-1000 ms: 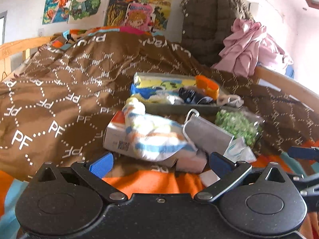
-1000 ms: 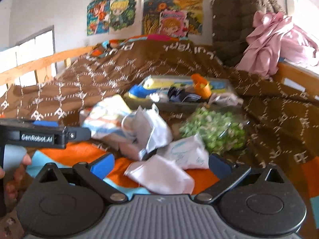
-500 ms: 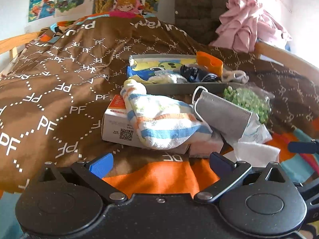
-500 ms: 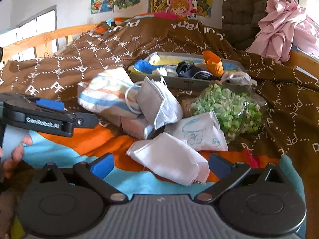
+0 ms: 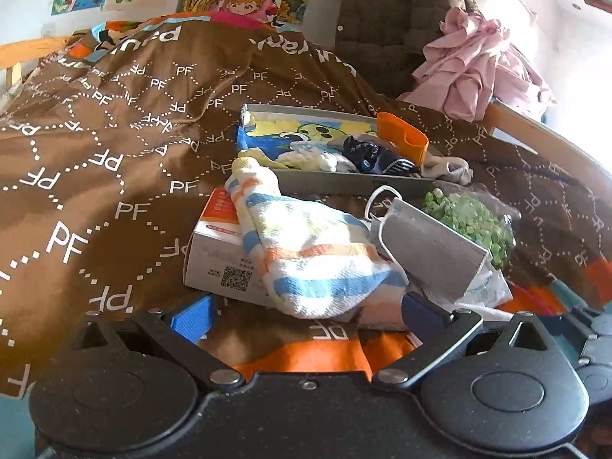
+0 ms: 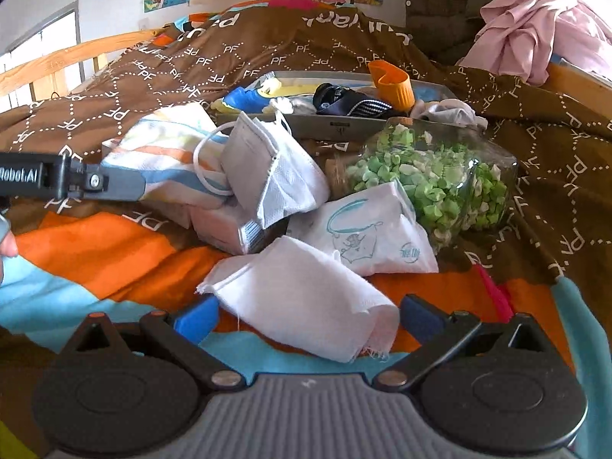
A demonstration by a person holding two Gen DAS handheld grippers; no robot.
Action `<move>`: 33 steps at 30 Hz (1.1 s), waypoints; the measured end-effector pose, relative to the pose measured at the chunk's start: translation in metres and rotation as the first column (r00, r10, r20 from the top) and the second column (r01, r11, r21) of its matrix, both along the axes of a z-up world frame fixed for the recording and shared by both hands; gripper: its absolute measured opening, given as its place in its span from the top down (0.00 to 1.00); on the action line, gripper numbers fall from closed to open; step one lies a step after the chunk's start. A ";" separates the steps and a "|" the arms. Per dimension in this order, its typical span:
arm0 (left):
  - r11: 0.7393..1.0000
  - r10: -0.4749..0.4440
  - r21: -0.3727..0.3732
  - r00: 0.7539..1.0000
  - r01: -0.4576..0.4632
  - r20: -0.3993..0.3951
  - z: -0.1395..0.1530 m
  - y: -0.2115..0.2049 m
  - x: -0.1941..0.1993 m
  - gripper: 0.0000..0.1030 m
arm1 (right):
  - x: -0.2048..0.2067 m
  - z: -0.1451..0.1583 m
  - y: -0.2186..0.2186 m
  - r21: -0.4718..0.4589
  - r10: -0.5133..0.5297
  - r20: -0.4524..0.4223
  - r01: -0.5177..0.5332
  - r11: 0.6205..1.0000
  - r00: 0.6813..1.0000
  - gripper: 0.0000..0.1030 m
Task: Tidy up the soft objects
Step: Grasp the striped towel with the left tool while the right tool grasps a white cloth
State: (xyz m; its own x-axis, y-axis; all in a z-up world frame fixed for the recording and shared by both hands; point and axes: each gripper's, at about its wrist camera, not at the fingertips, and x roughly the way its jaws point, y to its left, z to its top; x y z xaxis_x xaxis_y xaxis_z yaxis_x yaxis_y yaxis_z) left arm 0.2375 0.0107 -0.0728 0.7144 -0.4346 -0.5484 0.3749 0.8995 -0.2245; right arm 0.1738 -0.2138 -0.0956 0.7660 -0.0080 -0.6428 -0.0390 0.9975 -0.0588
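Two grippers hang low over the heap on the bed, and everything can be placed from the flat white cardboard box (image 5: 222,256) at its middle. Farthest left, the left gripper (image 5: 306,311) faces that box head-on, its blue-padded jaws spread wide and holding nothing. A soft towel striped in blue, orange and white (image 5: 306,252) lies draped over the box's top, its long axis running from the box's far left corner down toward the near right one, so its bulging near end sits just ahead of the left jaws, roughly centred between them. Right of the box, leaning against it, is a grey pleated face mask with white ear loops (image 6: 264,164). Behind the box stands a shallow grey tray (image 5: 344,185) already holding small socks and cloths, which I take to be where the soft things go. Right again of the box, on the orange and blue bedspread, a folded white gauze cloth (image 6: 306,298) lies aslant, near end toward the right gripper (image 6: 308,311), whose jaws are likewise wide apart and empty, the cloth between and just ahead of them. Each hand seems nearest its own piece: left to towel, right to gauze.
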 end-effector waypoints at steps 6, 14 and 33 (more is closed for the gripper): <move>0.993 0.011 -0.116 0.999 -0.016 -0.044 0.001 0.010 0.015 0.02 | 0.003 -0.002 0.004 -0.001 0.027 0.013 -0.027 1.000 1.000 0.00; 0.975 0.028 -0.218 0.994 -0.051 -0.109 0.002 0.016 0.027 0.25 | 0.005 -0.003 0.011 -0.011 0.056 0.011 -0.056 0.998 0.998 0.14; 0.989 -0.021 -0.149 0.998 0.012 -0.060 0.004 0.000 0.020 0.87 | 0.004 -0.007 0.022 -0.069 0.097 0.016 -0.095 0.993 0.995 0.39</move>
